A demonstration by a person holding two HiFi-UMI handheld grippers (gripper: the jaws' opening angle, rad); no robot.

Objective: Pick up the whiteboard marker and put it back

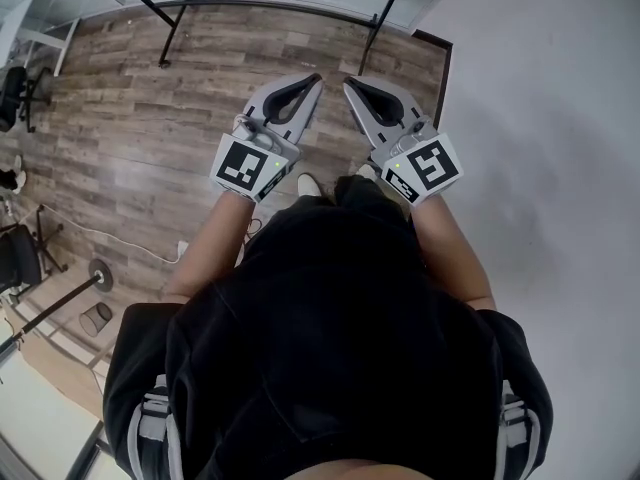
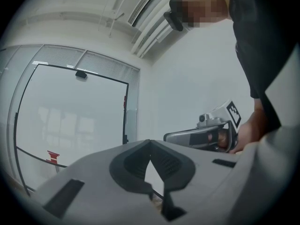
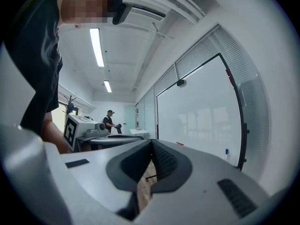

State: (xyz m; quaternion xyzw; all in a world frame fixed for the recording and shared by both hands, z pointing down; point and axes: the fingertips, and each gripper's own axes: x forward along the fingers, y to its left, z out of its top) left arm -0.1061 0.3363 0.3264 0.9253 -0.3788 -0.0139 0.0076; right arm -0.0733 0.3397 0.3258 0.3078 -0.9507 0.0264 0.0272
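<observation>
Grey plastic left gripper (image 1: 317, 77) and matching right gripper (image 1: 348, 81) hang side by side above brown wood-plank floor (image 1: 150, 118), jaws closed on nothing.

Open wooden floor (image 1: 130, 118) ahead, whiteboard (image 3: 201, 116) on black legs (image 1: 174, 34) beyond, white wall (image 1: 560, 98) at right

The pale grey plastic left gripper (image 1: 312, 80) and right gripper (image 1: 352, 85) have black ribbed pads (image 2: 129, 165). Each cube (image 1: 245, 165) carries a black-and-white square marker. The wood-plank floor (image 1: 130, 118) is streaky brown-grey, the plain wall (image 1: 560, 118) white, and the person's shirt (image 1: 330, 318) black.
</observation>
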